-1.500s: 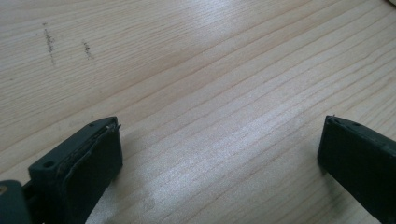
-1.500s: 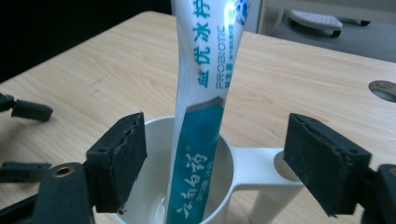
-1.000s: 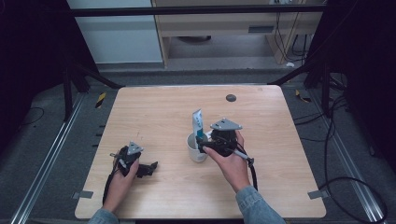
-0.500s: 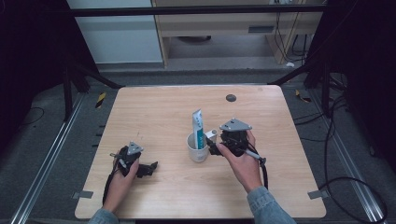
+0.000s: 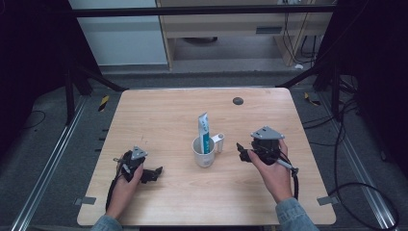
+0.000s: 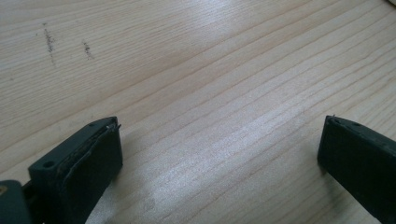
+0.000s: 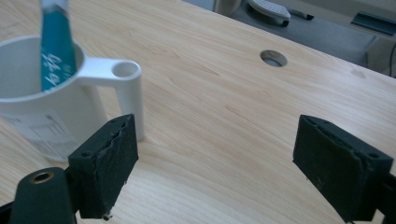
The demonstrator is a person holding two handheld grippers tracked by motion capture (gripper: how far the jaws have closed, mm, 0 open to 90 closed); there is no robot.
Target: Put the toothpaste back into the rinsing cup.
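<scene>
- The table carries a white mug near its middle, seen whole from the high view.
- The tube stands upright in the mug; the right gripper view shows its teal print.
- The right gripper, jaws wide and empty, sits beside the mug's handle.
- The left gripper is open over bare wood.

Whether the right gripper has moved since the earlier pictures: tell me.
Yes. The right gripper has drawn rightward in the high view, away from the white mug it was against earlier; its jaws stand open and empty.
</scene>
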